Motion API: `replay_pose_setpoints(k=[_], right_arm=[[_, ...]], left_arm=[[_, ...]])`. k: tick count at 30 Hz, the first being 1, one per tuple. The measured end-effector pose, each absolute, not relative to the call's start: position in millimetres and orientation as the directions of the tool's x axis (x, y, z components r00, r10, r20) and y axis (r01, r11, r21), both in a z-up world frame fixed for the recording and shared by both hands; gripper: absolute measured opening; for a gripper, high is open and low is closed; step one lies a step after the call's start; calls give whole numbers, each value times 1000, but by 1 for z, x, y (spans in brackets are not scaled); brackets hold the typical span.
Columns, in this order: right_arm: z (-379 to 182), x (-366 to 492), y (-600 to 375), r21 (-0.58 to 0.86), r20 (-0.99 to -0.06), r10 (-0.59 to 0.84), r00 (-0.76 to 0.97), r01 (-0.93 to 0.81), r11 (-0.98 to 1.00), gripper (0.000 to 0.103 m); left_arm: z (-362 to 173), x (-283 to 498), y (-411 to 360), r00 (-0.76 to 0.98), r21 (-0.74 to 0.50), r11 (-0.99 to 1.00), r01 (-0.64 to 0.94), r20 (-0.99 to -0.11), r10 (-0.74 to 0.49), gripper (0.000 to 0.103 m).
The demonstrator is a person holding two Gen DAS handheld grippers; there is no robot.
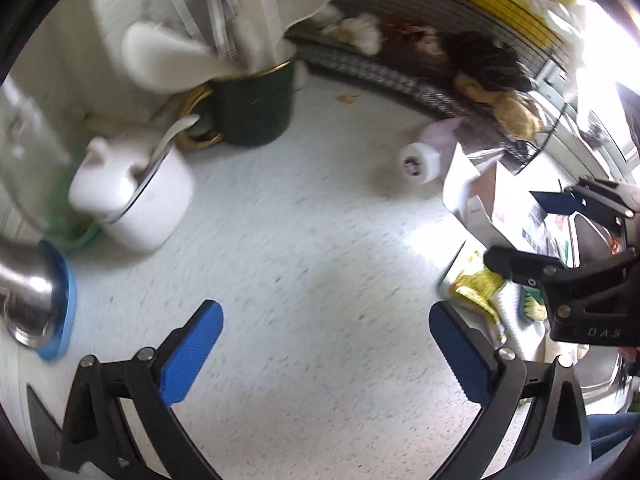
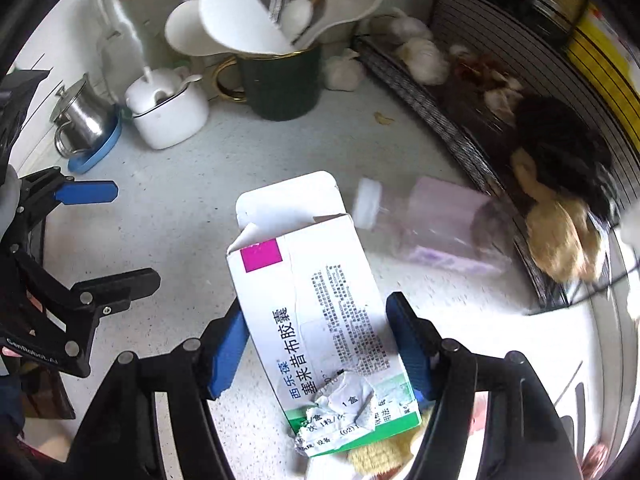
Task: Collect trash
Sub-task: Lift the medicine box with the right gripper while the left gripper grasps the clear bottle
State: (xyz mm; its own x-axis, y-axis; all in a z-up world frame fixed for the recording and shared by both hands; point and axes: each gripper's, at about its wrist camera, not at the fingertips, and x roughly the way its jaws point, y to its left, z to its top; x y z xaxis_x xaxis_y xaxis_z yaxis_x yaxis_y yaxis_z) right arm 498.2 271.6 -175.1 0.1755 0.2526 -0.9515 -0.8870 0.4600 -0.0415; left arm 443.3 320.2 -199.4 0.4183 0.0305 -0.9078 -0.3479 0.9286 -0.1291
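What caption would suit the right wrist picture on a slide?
Right claw grips an opened medicine box above a speckled countertop, a toppled plastic bottle lying beyond.

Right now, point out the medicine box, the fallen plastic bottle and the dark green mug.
medicine box (image 2: 316, 312): right wrist view, its printed white face.
plastic bottle (image 2: 444, 224): right wrist view, its clear pinkish body.
dark green mug (image 2: 280, 84): right wrist view, its outer wall.
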Motion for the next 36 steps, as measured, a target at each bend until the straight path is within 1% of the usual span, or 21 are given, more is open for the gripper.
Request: replay_pose_setpoints(k=[4,8,13,15,17,21,29,32,36], right_arm=[[-161,506,246,-73,-939,229,257,-798,598,65],[-156,525,200,-34,-937,220,271,-697,716,65],[-148,542,177,-12,-929,214,302,-602,798,65],[-147,547,173,-10,-927,206,313,-569,822,65],[-146,549,165,-8,-929,193,316,-538,843,65],[-147,558,157,2,-932,173,318,-474,881,65],[-165,578,154,23,-943,153,296,-401,916,65],[-169,586,154,18,-947,140,289,-387,922,65],[-174,594,152,9,-949,126,289,-375,927,66]], left_arm=[[-191,471,303,439,-130,963,-234,-898,-14,103],[-184,506,286,429,-112,987,-118,-902,-51,103],[-175,547,270,422,-81,997,-4,-904,-72,103],[-173,559,267,422,-69,997,36,-903,-78,103],[-173,571,263,408,-81,994,77,-907,-106,103],[-184,597,258,370,-86,986,146,-919,-135,103],[-214,637,258,301,-138,961,241,-931,-209,103],[-229,651,255,276,-127,959,252,-941,-197,103],[-239,662,248,259,-153,948,278,-939,-228,103]])
